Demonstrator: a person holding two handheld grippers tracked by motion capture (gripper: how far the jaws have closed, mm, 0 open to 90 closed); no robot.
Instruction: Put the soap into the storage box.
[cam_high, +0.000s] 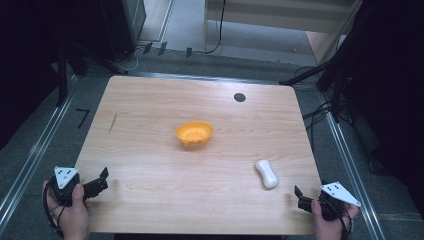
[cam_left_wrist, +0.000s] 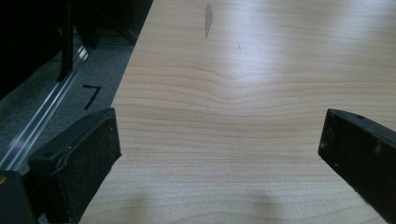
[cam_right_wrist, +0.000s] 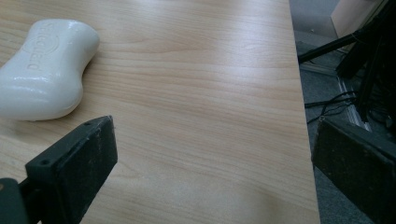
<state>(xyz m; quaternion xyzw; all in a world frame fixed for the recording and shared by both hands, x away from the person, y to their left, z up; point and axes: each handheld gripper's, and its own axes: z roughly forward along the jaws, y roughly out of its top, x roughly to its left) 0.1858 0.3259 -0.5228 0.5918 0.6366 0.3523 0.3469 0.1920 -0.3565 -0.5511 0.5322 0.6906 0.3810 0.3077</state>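
The white soap bar (cam_high: 266, 173) lay on the light wood-grain worktop (cam_high: 150, 150) near its right front corner, close to the right tool (cam_high: 303, 199), which stood wide open and empty. The left tool (cam_high: 100, 182) was likewise open, holding nothing. Grey flooring (cam_high: 30, 150) surrounded the worktop.

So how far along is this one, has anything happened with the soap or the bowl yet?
Nothing looks done: the white soap bar lies on the bare table, apart from the orange bowl. Nothing is in hand: the left tongs and right tongs are open and empty at the near corners. Probably all is left: grabbing the soap, nearest the right tongs, perhaps for the bowl.
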